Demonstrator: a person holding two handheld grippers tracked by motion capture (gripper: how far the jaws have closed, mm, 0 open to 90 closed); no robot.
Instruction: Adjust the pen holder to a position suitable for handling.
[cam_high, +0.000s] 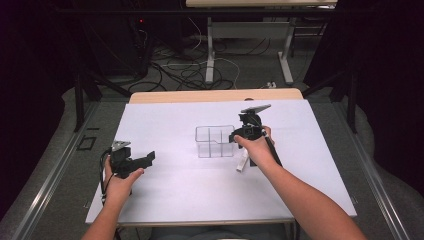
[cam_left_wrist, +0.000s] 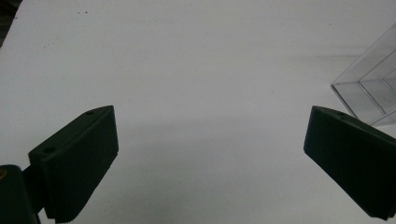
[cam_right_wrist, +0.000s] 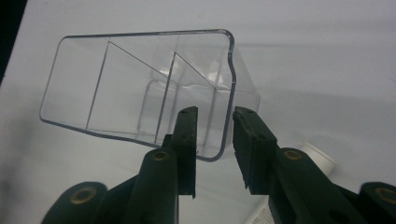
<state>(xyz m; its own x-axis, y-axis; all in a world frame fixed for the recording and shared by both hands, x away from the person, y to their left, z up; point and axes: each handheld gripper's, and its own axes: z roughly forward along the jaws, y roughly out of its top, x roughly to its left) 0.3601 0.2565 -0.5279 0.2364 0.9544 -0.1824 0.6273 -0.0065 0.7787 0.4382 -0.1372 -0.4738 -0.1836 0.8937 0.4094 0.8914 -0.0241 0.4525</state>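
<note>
White paper covers the table, with cables on the floor behind. Your right tool straddles the near wall of the clear box at mid-table, jaws slightly apart and not pressing on it, so the box stands free. Your left tool hovers wide open, well to the box's left. Pull back crookedly and a jaw may catch that wall and tip the box, or knock the white tube lying just beside your hand.

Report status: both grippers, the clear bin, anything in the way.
Left gripper open, idle on the white table. Right gripper straddles the wall of the clear divided bin, jaws slightly apart, not clamped. White tube lies beside the right hand.
</note>
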